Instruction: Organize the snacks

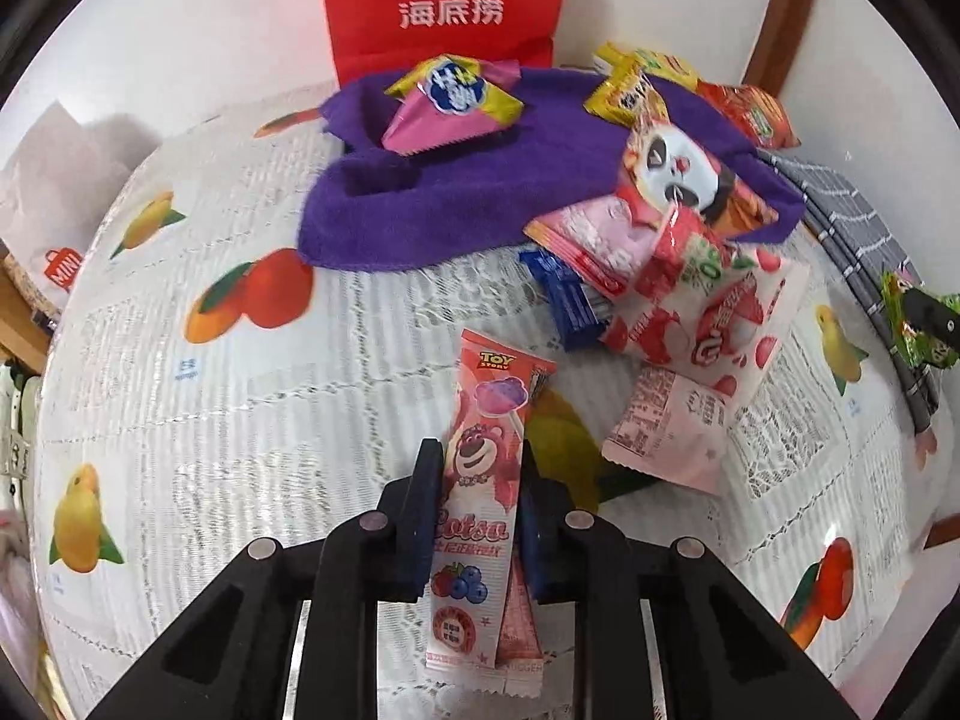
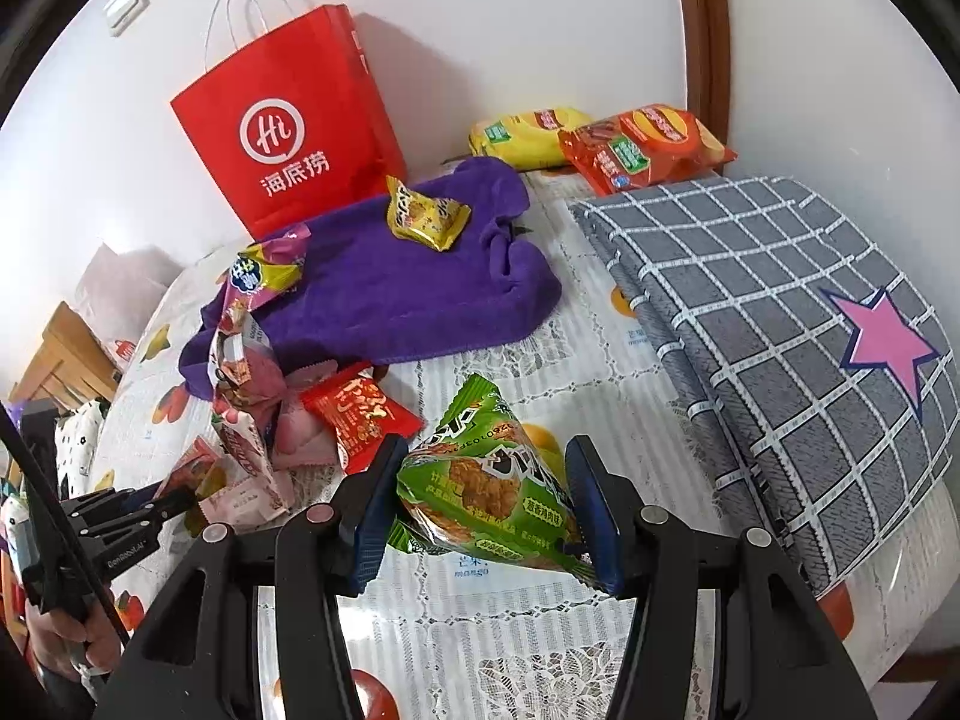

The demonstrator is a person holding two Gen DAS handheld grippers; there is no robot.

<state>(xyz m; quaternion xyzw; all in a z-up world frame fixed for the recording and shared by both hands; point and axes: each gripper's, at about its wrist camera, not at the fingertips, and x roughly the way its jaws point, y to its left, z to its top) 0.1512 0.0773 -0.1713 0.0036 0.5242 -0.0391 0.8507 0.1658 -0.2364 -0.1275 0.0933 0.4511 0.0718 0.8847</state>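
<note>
My left gripper [image 1: 478, 450] is shut on a long pink Lotso stick packet [image 1: 486, 420], which lies lengthwise between the pads on the fruit-print tablecloth [image 1: 240, 420]. A loose pile of pink and red snack packets [image 1: 690, 300] sits just to its right, partly on a purple towel [image 1: 456, 198]. My right gripper [image 2: 487, 447] is shut on a green snack packet [image 2: 486, 492] and holds it above the cloth. That green packet [image 1: 912, 324] also shows at the right edge of the left wrist view. The left gripper [image 2: 174, 498] appears low at the left of the right wrist view.
A red paper bag [image 2: 288, 138] stands against the wall behind the towel [image 2: 408, 288]. Yellow [image 2: 528, 132] and orange [image 2: 642, 144] chip bags lie at the back. A folded grey checked cloth with a pink star [image 2: 780, 312] covers the right side. Small packets [image 2: 426, 213] rest on the towel.
</note>
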